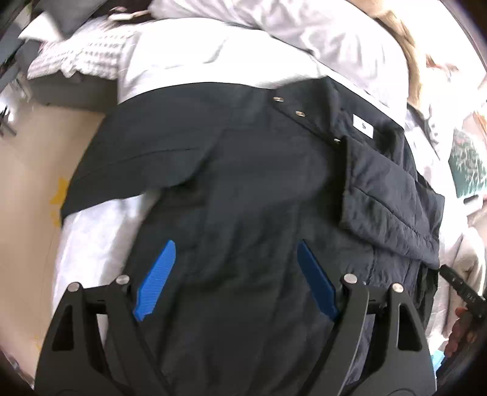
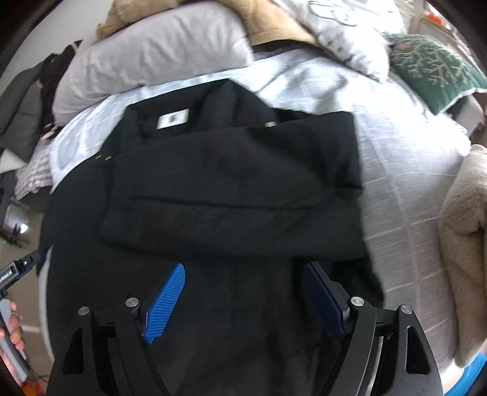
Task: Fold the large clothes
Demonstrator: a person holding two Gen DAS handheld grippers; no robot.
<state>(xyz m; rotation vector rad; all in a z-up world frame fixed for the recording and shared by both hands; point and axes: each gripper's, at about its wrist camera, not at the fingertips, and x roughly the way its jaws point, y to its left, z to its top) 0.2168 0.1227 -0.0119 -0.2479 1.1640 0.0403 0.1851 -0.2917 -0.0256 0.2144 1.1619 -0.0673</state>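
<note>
A dark navy quilted jacket point(image 1: 243, 170) lies spread on a white bed point(image 1: 91, 231). It has metal snaps and a white size label point(image 1: 363, 125) at the collar. One side panel is folded over its front point(image 2: 231, 189). My left gripper point(image 1: 236, 252) hovers open just above the jacket's lower part, blue fingers point(image 1: 158, 280) wide apart. My right gripper point(image 2: 243, 277) is open too, above the jacket's lower edge, below the folded panel. The label also shows in the right wrist view point(image 2: 173, 118). Nothing is held.
White pillows point(image 2: 152, 58) and a tan garment point(image 2: 274, 27) lie at the head of the bed. A green patterned cushion point(image 2: 432, 70) and a cream fleece blanket point(image 2: 465, 243) sit to the right. Beige floor point(image 1: 30, 189) is to the left.
</note>
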